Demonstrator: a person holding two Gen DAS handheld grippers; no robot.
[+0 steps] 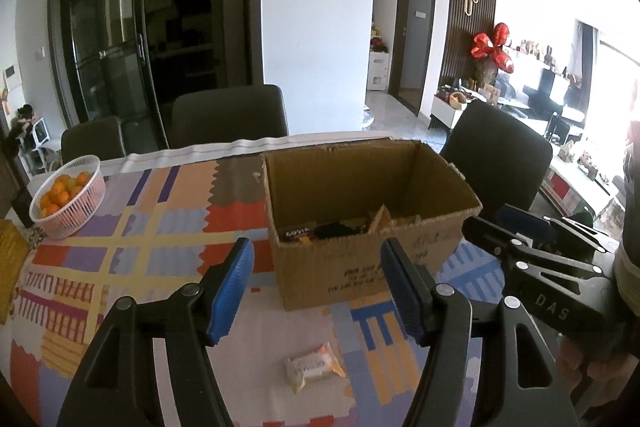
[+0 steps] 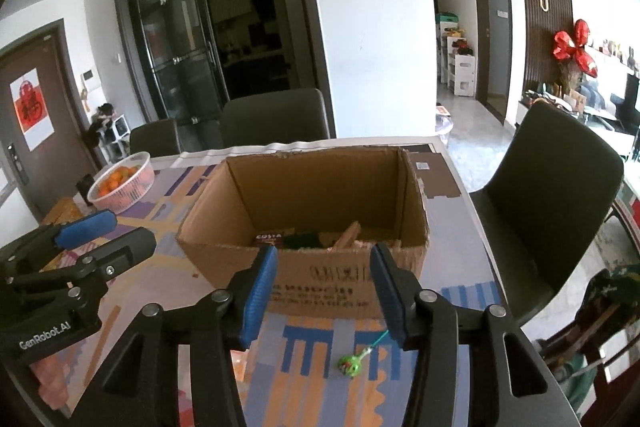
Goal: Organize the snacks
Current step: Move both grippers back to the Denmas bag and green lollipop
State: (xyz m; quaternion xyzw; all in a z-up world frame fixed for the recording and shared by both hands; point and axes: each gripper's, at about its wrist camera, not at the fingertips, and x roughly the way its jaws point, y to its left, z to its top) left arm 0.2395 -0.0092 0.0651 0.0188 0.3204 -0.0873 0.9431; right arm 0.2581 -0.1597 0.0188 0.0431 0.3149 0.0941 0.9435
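An open cardboard box [image 1: 360, 263] stands on the patterned tablecloth, with several snack packets inside; it also shows in the right wrist view [image 2: 320, 279]. A small pale wrapped snack [image 1: 314, 367] lies on the cloth in front of the box, below my open, empty left gripper [image 1: 318, 287]. A green lollipop [image 2: 351, 363] lies on the cloth in front of the box, below my open, empty right gripper [image 2: 324, 293]. The right gripper also shows at the right of the left wrist view [image 1: 520, 227], and the left gripper at the left of the right wrist view [image 2: 108, 231].
A pink basket of oranges [image 1: 68, 199] stands at the table's far left; it also shows in the right wrist view [image 2: 124, 183]. Dark chairs [image 1: 230, 115] stand behind the table, and another chair [image 2: 552, 207] stands at its right end.
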